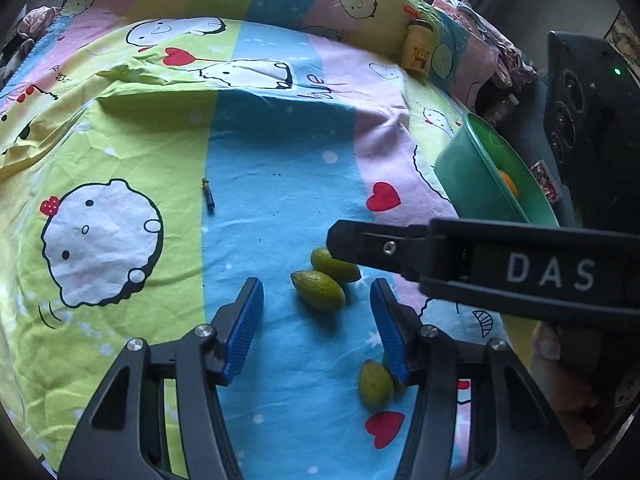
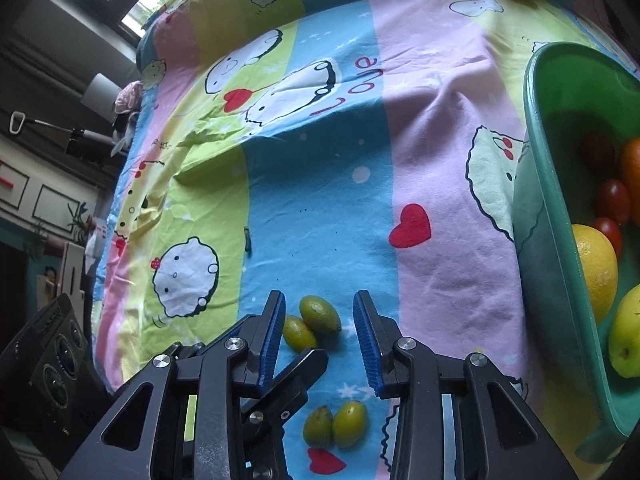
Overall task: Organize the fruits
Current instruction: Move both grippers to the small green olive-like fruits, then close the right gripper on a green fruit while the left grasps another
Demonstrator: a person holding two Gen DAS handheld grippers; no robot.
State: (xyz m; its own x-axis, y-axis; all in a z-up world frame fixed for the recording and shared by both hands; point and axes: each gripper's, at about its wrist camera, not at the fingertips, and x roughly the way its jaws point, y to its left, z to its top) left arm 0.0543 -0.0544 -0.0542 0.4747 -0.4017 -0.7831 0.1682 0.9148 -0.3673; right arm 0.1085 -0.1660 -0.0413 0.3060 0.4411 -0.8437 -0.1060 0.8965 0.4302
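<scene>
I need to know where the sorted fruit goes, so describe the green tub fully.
The green tub is a smooth, glossy basin that looks like plastic, with a thick rolled rim and deep sloping walls. It sits upright on the cartoon-print sheet at the right side, its far end partly out of view. Inside lie a yellow citrus, a yellow-green fruit, an orange one and small dark red fruits. Neither gripper touches it.

Tight up front: my right gripper [image 1: 340, 246] crosses just over the far pair of green fruits [image 1: 326, 276], my left gripper [image 1: 316, 324] straddling them. Green basin [image 2: 544, 216] walls off the right. Cartoon bedsheet [image 1: 120, 140] to the left lies open.
</scene>
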